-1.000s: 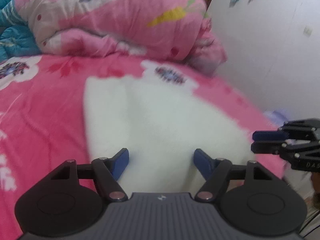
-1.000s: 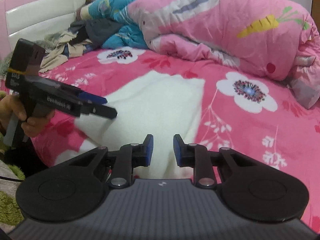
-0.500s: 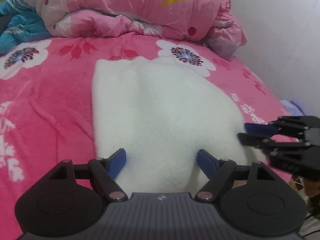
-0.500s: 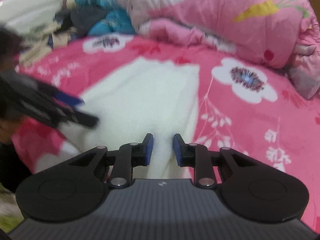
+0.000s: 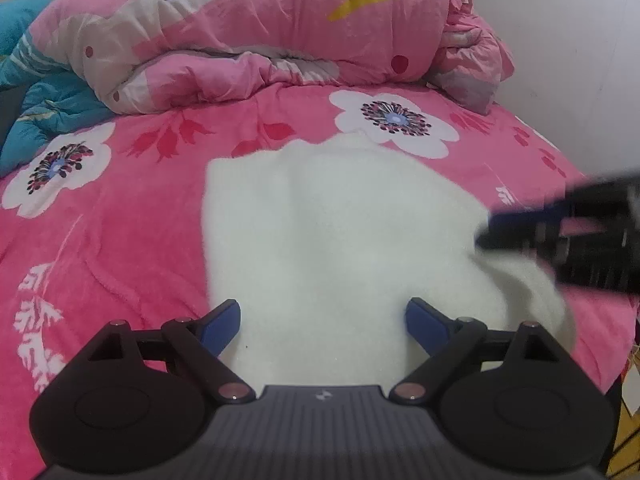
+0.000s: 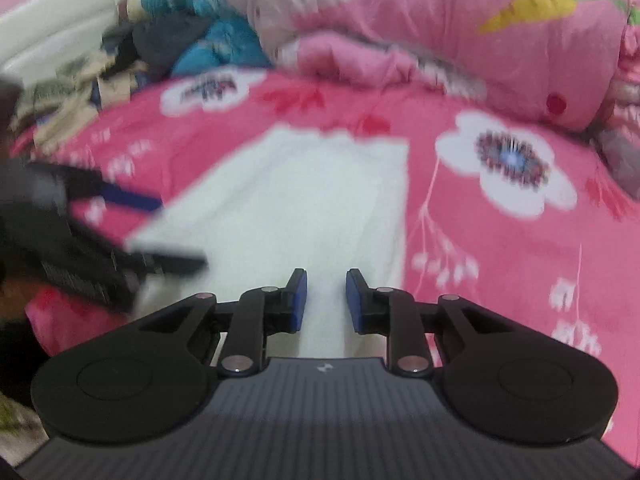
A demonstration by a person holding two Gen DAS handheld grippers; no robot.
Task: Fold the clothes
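Left tool [image 5: 322,320] spread wide over near edge of white garment [image 5: 332,240], right tool [image 6: 326,300] set narrowly apart over its right part, nothing gripped, garment laid flat on bed [image 5: 120,216], pink sheet seen each side, quilt [image 5: 260,28] heaped beyond.

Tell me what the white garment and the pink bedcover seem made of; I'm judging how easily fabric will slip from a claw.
White garment: looks like thick, fuzzy fleece or plush knit, matte, with soft, blurry edges and no sheen. Pink bedcover: seems a soft printed plush or brushed fabric, matte, with shallow pressed creases. Exact fibres cannot be told.
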